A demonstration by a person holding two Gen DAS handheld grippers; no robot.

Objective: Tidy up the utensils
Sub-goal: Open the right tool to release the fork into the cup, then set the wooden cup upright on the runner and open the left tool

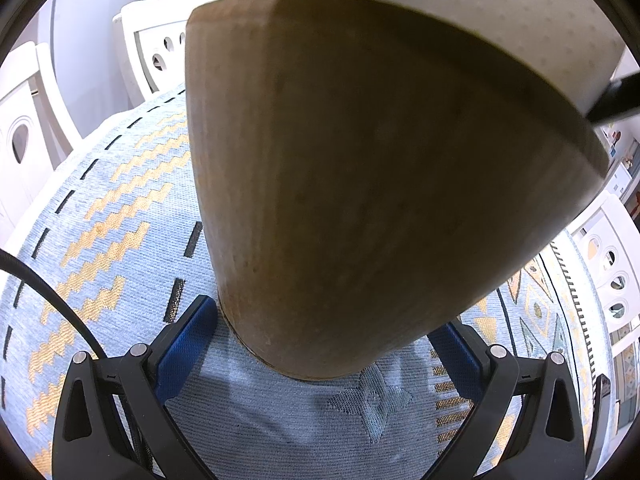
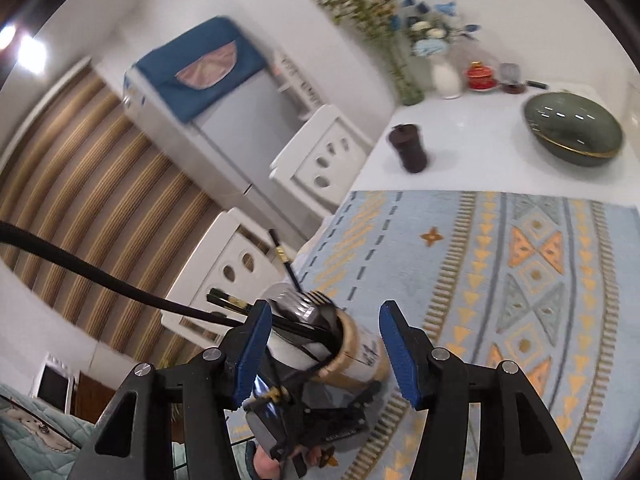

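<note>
Utensils stand bunched in the wooden holder [image 2: 352, 350], dark chopsticks [image 2: 285, 260] poking up out of its mouth alongside a pale ribbed handle and other dark handles that blur together in the right wrist view. The holder sits on the patterned blue-and-orange tablecloth [image 2: 500, 280], near the cloth's edge closest to the white chairs [image 2: 316, 160].

Over on the left wrist view, the holder [image 1: 360, 200] fills almost the whole picture, its rounded wooden wall towering up from the cloth [image 1: 120, 240]. The left gripper [image 1: 320, 344] has its blue pads [image 1: 184, 340] on either side of the holder's base, tight against the wood, clamped on it. A white dimpled surface shows above the rim, too close to make out.

Now the right gripper [image 2: 324, 354]: its jaws stand apart, blue pads [image 2: 250, 352] clear of everything, with nothing pinched between them. The holder's mouth and the handles sit framed in the gap, lower down and beyond the tips. A black cable [image 2: 100, 276] sweeps across from the left of that view. Below the holder, the body of the other gripper shows, and a bit of a hand, blurred.

Further back on the white table [image 2: 472, 148] stand a dark cup [image 2: 408, 148], a green bowl [image 2: 574, 134], a white vase with flowers [image 2: 446, 78] and a small red pot [image 2: 482, 76].
</note>
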